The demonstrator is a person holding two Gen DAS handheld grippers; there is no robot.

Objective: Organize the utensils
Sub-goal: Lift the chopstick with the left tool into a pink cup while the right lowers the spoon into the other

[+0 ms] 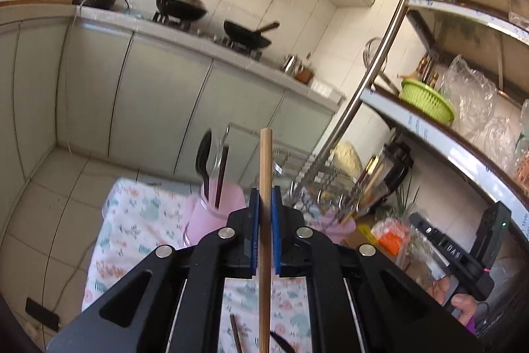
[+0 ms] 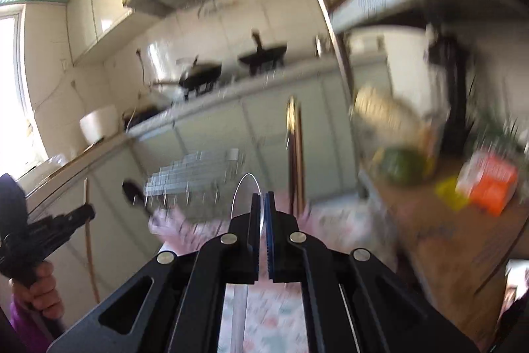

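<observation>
My left gripper [image 1: 264, 197] is shut on a light wooden stick [image 1: 265, 174], upright, held above the patterned cloth. Just beyond it stands a pink cup [image 1: 215, 214] that holds a black spoon [image 1: 203, 154], a clear utensil and a dark chopstick. A second pink cup [image 1: 337, 225] sits to the right, partly hidden. My right gripper [image 2: 262, 199] is shut on a clear plastic spoon [image 2: 245, 197], bowl up, above the pink cup [image 2: 178, 224]. Dark chopsticks [image 2: 296, 154] stand behind it. The right wrist view is blurred.
A wire dish rack [image 1: 317, 177] stands behind the cups. A metal shelf unit [image 1: 446, 134] with a green basket [image 1: 426, 100] and bags rises on the right. A dark chopstick [image 1: 236, 336] and a black utensil lie on the patterned cloth [image 1: 139, 220]. Counter with woks [image 1: 180, 5] is far back.
</observation>
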